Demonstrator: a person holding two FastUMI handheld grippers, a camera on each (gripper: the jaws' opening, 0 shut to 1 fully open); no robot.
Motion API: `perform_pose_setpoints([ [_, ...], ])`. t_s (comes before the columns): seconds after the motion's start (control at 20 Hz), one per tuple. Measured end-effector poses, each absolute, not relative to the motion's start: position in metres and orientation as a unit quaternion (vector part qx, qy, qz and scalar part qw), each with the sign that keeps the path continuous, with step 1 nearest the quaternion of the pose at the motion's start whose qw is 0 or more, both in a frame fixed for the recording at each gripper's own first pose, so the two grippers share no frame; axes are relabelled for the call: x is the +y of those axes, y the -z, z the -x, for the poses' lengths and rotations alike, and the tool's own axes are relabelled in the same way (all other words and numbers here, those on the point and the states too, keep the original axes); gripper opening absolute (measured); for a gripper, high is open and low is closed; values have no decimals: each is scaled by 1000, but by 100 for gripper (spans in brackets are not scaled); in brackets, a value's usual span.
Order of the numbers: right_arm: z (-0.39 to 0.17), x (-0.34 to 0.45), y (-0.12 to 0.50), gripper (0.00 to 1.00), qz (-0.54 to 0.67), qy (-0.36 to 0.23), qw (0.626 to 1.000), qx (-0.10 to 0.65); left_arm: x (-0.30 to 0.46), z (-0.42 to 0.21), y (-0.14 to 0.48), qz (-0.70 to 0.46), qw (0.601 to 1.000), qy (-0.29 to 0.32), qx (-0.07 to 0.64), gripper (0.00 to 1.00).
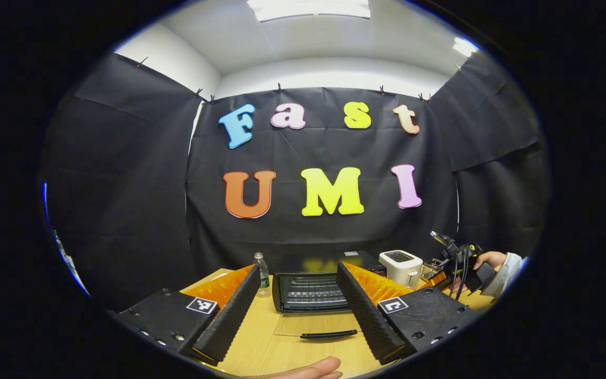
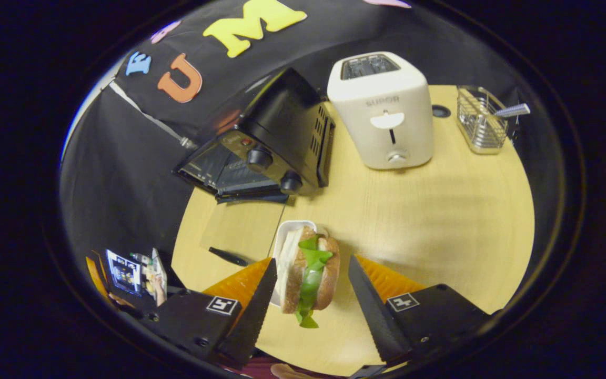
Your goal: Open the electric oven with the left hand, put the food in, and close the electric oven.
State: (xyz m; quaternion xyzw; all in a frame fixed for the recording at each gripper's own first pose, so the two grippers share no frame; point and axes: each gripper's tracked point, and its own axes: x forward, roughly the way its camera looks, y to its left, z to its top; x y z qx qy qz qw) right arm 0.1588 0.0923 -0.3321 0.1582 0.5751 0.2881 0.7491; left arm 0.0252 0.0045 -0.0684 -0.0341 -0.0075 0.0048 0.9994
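Note:
The black electric oven (image 1: pixel 311 289) stands open at the back of the wooden table, its glass door (image 1: pixel 316 329) lying flat towards me with the handle in front. My left gripper (image 1: pixel 298 267) is open and empty, held back from the door and facing the oven. A sandwich (image 2: pixel 311 268) with green lettuce sits on a small white dish (image 2: pixel 282 245) in front of the oven (image 2: pixel 276 139). My right gripper (image 2: pixel 312 262) is open, one finger on each side of the sandwich, with a small gap at the right finger. It also appears far right (image 1: pixel 458 260), held by a hand.
A white toaster (image 2: pixel 382 110) stands to the right of the oven, with a wire rack (image 2: pixel 482 123) beyond it. A water bottle (image 1: pixel 262 271) stands left of the oven. A fingertip (image 1: pixel 308 370) shows at the table's near edge.

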Motion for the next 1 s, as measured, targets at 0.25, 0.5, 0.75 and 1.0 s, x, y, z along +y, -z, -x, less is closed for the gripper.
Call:
perform_pose_setpoints([
  [0.25,-151,102,343,45,-244,-305,688,612,4,-18,75,30,1000,-7,-1,95],
  [0.5,-139,98,337,31,-267,-277,704,598,8,-17,75,23,1000,-10,-7,95],
  [0.75,-121,101,302,41,-297,-277,724,557,13,-17,77,22,1000,-7,0,95],
  [1.0,-120,137,275,41,-386,-267,730,496,17,-18,77,21,1000,-3,1,95],
])
